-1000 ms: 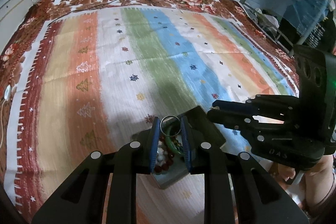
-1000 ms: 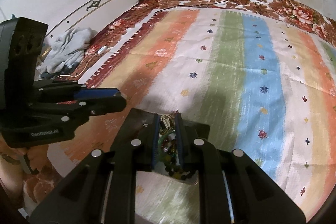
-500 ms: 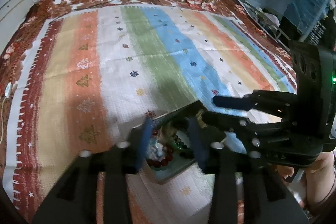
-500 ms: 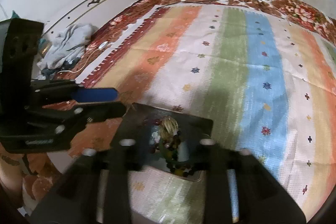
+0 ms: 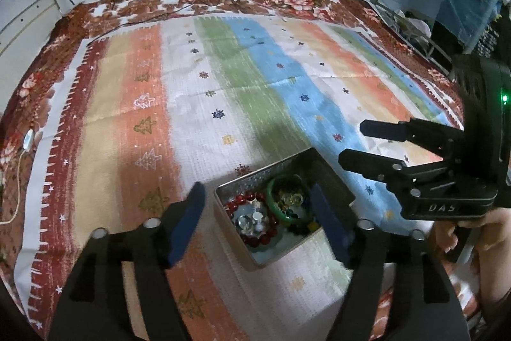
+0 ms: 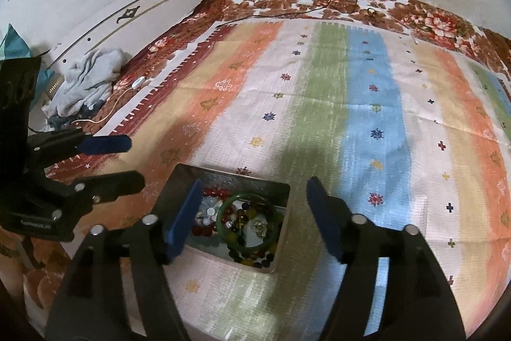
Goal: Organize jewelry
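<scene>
**Jewelry gathered in the tin, both grippers letting go**

A metal tin (image 5: 281,248) sits on the striped cloth (image 5: 223,85) spread over a bed, close in front of both grippers. Inside lies a loose heap: a green bangle (image 6: 246,221), a red bead bracelet (image 5: 255,234), clear crystal pieces (image 5: 247,219) and mixed dark and coloured beads (image 6: 252,254). The bangle rests on top of the beads, roughly flat. No jewelry shows on the cloth outside the tin in either view.

The left gripper (image 5: 258,222) hovers over the tin with its jaws opening; the tin and its contents show between the blue pads, but the pads touch nothing. The right gripper (image 6: 252,213) is likewise above the tin, jaws opening and well apart, with nothing clamped. Each gripper also shows at the edge of the other's view, held in a hand (image 5: 460,232).

As a judgement: the collecting part looks largely done, since every piece in sight is already in the tin. What may remain is sorting within it, as the pieces lie jumbled, or closing it; no lid shows. Whether more jewelry lies out of frame cannot be told.
</scene>
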### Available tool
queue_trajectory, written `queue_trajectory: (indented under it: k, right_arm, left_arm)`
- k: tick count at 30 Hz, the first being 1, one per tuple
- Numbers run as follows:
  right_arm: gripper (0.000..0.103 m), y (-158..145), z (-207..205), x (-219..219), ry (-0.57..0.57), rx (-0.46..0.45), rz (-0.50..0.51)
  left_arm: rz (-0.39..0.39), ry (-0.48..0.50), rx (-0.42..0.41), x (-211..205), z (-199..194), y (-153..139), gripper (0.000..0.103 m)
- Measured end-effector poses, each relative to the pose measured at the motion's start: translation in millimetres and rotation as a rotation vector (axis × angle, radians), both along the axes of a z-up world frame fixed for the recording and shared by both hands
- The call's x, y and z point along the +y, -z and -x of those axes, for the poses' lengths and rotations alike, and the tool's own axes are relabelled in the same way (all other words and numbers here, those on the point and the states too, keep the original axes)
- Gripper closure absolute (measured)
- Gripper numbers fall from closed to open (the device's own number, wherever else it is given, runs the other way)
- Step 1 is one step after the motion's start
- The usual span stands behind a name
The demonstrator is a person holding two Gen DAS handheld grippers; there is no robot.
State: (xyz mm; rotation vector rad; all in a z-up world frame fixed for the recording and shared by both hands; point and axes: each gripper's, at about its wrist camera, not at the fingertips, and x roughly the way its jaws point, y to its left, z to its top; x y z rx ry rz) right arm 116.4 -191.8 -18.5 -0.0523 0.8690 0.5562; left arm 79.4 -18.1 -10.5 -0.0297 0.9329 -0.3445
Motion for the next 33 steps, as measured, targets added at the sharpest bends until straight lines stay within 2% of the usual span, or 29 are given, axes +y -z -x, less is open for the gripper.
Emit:
queue_trajectory:
  k: [1, 3, 4, 6, 11, 21, 29, 33]
  right_arm:
    - [0.030, -1, 3, -1, -0.005, -0.007, -0.003]
    - [0.015, -2, 8, -2, -0.011, -0.029, -0.006]
    - [0.012, -3, 11, -2, -0.018, -0.038, -0.007]
    - [0.005, -4, 17, -1, -0.031, -0.056, -0.003]
    - [0.005, -3, 29, 2, -0.055, -0.100, 0.040]
    - [0.005, -2, 25, -6, -0.046, -0.070, -0.002]
    - [0.005, -1, 26, -3, -0.050, -0.070, 0.012]
    - [0.005, 2, 26, -1, -0.058, -0.058, 0.022]
  left_arm:
    - [-0.002, 0.000, -0.003, 0, 2, 0, 0.027]
    - [0.001, 0.002, -0.011, 0, 6, 0, 0.021]
    - [0.003, 0.003, -0.020, 1, 8, 0, 0.013]
    - [-0.006, -0.002, -0.040, 1, 13, -1, 0.007]
    - [-0.031, -0.006, -0.059, 1, 20, 1, 0.006]
    - [-0.066, -0.040, -0.083, 3, 23, -2, 0.006]
    - [-0.051, -0.031, -0.080, 1, 23, -3, 0.006]
    - [-0.095, -0.035, -0.094, -3, 24, -5, 0.006]
